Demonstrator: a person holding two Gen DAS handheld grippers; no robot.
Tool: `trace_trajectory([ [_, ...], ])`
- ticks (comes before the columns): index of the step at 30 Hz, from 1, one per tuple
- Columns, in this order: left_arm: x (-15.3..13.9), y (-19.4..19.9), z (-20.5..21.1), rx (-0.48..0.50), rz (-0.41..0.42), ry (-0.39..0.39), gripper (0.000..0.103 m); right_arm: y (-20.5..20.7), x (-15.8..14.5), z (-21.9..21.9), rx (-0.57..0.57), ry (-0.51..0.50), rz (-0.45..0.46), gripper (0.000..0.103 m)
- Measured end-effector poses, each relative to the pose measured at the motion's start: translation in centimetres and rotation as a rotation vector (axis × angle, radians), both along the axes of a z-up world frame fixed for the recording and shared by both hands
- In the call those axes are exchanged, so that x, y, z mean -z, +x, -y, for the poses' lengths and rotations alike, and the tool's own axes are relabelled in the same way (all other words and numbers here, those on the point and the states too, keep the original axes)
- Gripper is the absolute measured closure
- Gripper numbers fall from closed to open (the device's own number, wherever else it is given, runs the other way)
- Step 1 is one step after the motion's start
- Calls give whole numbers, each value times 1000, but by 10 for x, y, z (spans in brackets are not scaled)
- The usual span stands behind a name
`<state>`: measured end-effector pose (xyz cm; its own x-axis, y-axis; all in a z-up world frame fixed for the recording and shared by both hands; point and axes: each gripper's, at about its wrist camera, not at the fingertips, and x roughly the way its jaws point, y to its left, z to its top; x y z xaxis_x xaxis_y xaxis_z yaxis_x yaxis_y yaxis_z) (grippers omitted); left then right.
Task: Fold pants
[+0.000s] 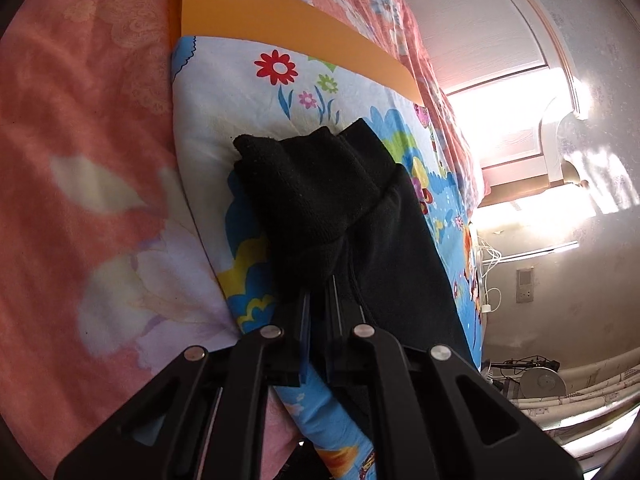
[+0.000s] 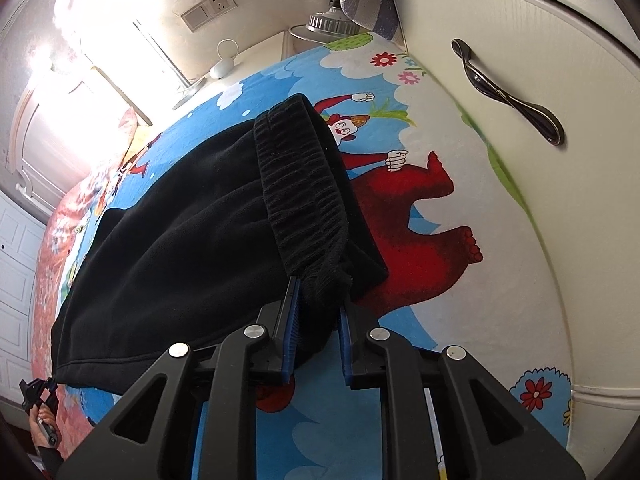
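From my left wrist camera I see the left gripper (image 1: 320, 300) pinching the black fleece pants (image 1: 320, 200) at a ribbed cuff; its jaws are pressed close with fabric between them, and the fingertips themselves are buried under the dark cloth, so I cannot make out the exact contact. The cuff end bunches up just beyond the fingers, and the leg runs back toward the near right, where it is cut off behind the gripper body. The pants lie on a cartoon-printed blue and white sheet (image 1: 248, 92), which sits on a pink floral bedspread (image 1: 80, 140). A flat orange sheet of card (image 1: 260, 16) lies at the far side, its near edge tucked under the cartoon sheet.

From my right wrist camera, the right gripper (image 2: 316, 312) clamps the ribbed elastic waistband (image 2: 300, 184) between its blue-padded fingers (image 2: 290, 320); the jaws stand a little apart around a thick wad of fabric. The pants (image 2: 172, 248) spread away to the left over the sheet (image 2: 460, 300) (a red cartoon animal shows to the right of them). At the far lower left, small and dim, the left gripper (image 2: 34, 394) meets the trouser hem. A cream cabinet door (image 2: 540, 40) with a dark curved handle (image 2: 508, 92) stands to the right.
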<state>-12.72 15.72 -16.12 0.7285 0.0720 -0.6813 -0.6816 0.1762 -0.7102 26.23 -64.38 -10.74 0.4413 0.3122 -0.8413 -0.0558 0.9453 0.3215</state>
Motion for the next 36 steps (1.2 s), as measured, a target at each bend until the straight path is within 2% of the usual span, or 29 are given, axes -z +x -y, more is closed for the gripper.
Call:
trace_trajectory([
  [1,-1,2,-1,5,0,-4,89,0,0,0,4,-8,2,83],
  [2,-1,4,-3,14,5,-12,75,0,1,0,10,-13,5,71],
  [3,-2,5,-5,13,13,-18,68,-1,2,1,26,-26,8,54],
  [4,-3,6,-8,6,12,-16,65,-1,2,2,50,-50,17,50],
  [6,-3,8,-12,10,6,-23,65,-8,-4,5,101,-95,66,49],
  [8,-1,9,-14,5,-7,-21,65,-20,-21,2,151,-221,155,48],
  [9,0,9,-15,7,-9,-16,68,-27,-31,0,163,-259,201,48],
  [10,1,10,-17,7,-15,-10,78,-33,-40,-4,164,-270,242,48],
  [12,3,14,-20,19,-21,-10,81,-43,-56,-27,69,-253,318,48],
  [14,-9,23,-16,50,-91,54,87,-49,-59,-68,-103,-222,357,48],
  [16,-42,31,1,83,-144,198,89,-53,-52,-109,-242,-188,346,48],
  [17,-63,30,14,95,-134,285,89,-54,-45,-129,-298,-163,324,48],
  [18,-78,26,25,96,-114,342,89,-56,-39,-148,-348,-135,304,48],
  [19,-81,21,28,89,-122,356,89,-59,-32,-165,-393,-118,285,48],
  [21,-58,16,16,91,-181,302,89,-61,-17,-194,-457,-132,253,48],
  [23,-28,10,3,91,-183,202,89,-62,-4,-212,-509,-158,225,48],
  [26,-17,7,6,90,-184,209,89,-63,12,-221,-529,-202,171,44],
  [28,-14,10,5,92,-202,200,89,-70,15,-224,-551,-227,190,44],
  [29,-21,11,7,93,-208,208,89,-72,15,-226,-565,-250,195,44],
  [31,-52,8,21,105,-172,313,89,-75,16,-228,-587,-285,196,44],
  [32,-61,3,26,103,-162,333,89,-76,16,-228,-593,-292,196,44],
  [34,-57,-3,25,108,-178,316,89,-77,17,-227,-599,-294,199,43],
  [36,-30,-1,14,134,-226,257,88,-78,16,-229,-607,-316,199,44],
])
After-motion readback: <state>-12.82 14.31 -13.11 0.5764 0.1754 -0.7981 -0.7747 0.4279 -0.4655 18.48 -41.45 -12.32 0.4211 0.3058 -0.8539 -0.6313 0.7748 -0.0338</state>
